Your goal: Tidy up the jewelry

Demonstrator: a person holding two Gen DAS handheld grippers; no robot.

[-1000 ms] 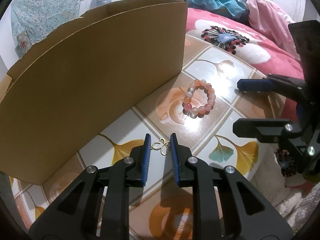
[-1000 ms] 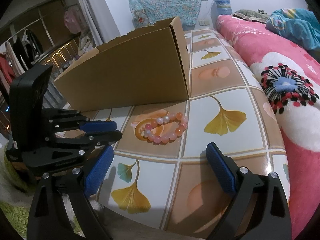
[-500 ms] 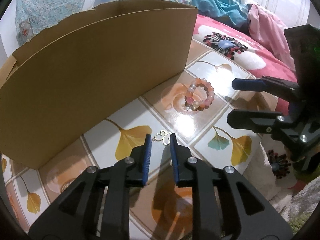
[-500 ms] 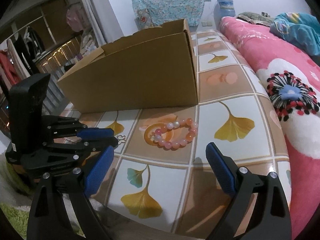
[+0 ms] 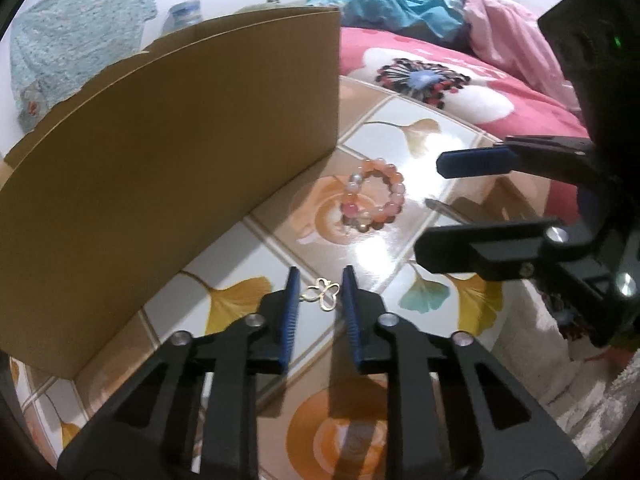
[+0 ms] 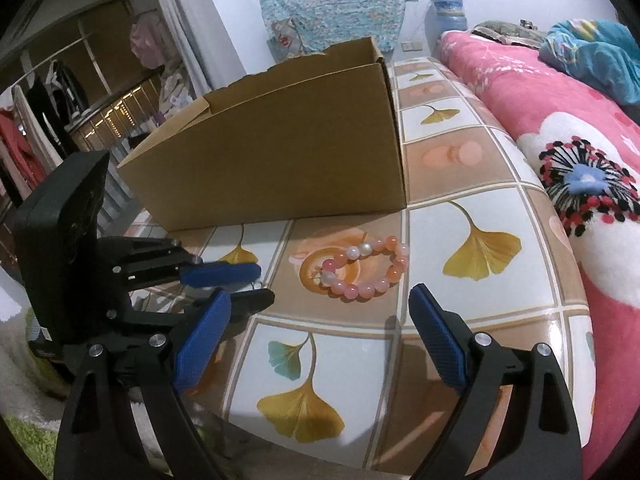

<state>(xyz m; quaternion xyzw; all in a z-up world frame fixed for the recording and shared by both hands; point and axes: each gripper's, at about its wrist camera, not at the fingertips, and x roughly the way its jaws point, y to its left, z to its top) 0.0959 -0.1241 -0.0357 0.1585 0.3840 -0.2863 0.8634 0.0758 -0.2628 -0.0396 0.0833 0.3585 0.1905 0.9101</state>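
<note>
Left wrist alone shows butterfly charm between narrowly parted left tool, right tool wide open.

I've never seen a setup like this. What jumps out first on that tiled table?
The big brown cardboard box fills the back of the flower-patterned table. In front of it lies a pink bead bracelet, with the right gripper wide open just short of it. A tiny gold butterfly charm sits between the tips of the left gripper, whose pads flank it with small gaps showing.
</note>
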